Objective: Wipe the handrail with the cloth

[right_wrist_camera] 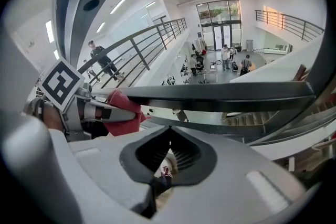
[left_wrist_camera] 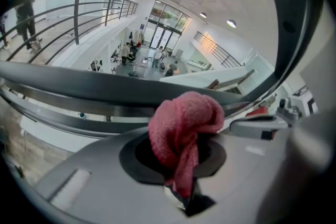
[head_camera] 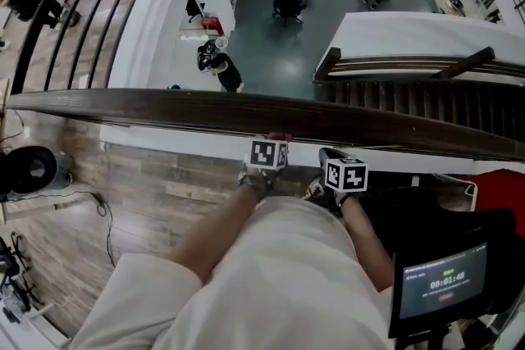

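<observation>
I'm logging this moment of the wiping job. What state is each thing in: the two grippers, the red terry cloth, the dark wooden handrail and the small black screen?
left gripper: shut on the red terry cloth.
red terry cloth: bunched, at the near edge of the dark wooden handrail; contact unclear.
right gripper: shut, empty.
dark wooden handrail: top face uncovered.
small black screen: lit.

The head view looks steeply down from above the person's lap. The handrail [head_camera: 246, 106] crosses it close by from 9 to 3 o'clock, with the atrium floor [head_camera: 312, 20] far below at 12. The left gripper view faces outward over the rail, so near that the cloth [left_wrist_camera: 184, 131] in its jaws fills the centre. The right gripper view faces likewise and catches the left gripper [right_wrist_camera: 128, 107] at 9 o'clock. All three share rail and atrium.
</observation>
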A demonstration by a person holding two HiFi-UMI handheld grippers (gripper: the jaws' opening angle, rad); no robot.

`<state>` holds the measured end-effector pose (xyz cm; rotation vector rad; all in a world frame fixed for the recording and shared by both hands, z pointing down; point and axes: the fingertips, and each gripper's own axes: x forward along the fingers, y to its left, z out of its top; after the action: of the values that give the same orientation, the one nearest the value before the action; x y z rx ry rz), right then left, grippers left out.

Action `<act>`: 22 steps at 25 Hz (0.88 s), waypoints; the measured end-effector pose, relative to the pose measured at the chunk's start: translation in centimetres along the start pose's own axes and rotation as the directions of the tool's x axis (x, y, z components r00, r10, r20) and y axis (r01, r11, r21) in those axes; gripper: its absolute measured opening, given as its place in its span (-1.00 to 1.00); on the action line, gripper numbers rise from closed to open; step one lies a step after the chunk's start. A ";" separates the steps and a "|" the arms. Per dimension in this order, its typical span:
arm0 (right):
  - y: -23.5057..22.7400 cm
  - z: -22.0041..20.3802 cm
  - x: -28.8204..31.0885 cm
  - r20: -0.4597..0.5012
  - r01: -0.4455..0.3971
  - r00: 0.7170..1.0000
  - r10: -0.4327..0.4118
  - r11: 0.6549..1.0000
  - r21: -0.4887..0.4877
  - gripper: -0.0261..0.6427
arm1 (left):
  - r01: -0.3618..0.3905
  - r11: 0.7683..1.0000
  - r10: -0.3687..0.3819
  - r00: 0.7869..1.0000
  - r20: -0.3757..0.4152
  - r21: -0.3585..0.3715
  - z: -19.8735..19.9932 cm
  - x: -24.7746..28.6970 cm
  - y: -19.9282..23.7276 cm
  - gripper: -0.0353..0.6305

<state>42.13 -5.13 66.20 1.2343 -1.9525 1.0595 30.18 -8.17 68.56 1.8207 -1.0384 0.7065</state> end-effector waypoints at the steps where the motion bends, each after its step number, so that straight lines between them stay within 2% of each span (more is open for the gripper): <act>1: 0.4 0.0 0.2 0.000 0.004 1.000 -0.004 1.000 0.003 -0.91 | 0.002 1.000 -0.002 1.000 0.001 0.002 0.0 -0.2 0.4 -0.64; 8: 3.3 0.3 1.3 0.020 0.012 1.000 -0.012 1.000 0.013 -0.91 | 0.002 1.000 -0.002 1.000 0.003 -0.005 0.0 -1.8 3.7 -0.64; 14: 5.3 0.0 1.9 0.022 0.022 1.000 -0.022 1.000 0.023 -0.91 | -0.011 0.999 0.013 0.999 0.030 -0.052 0.0 -3.1 6.5 -0.64; 22: 7.4 -0.2 2.9 0.014 -0.014 1.000 0.014 1.000 0.005 -0.91 | -0.061 0.992 0.067 0.996 0.059 -0.108 0.2 -4.4 9.3 -0.64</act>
<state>34.27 -4.35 66.34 1.2356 -1.9725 1.0657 19.96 -9.06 68.85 1.7338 -1.1588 0.6233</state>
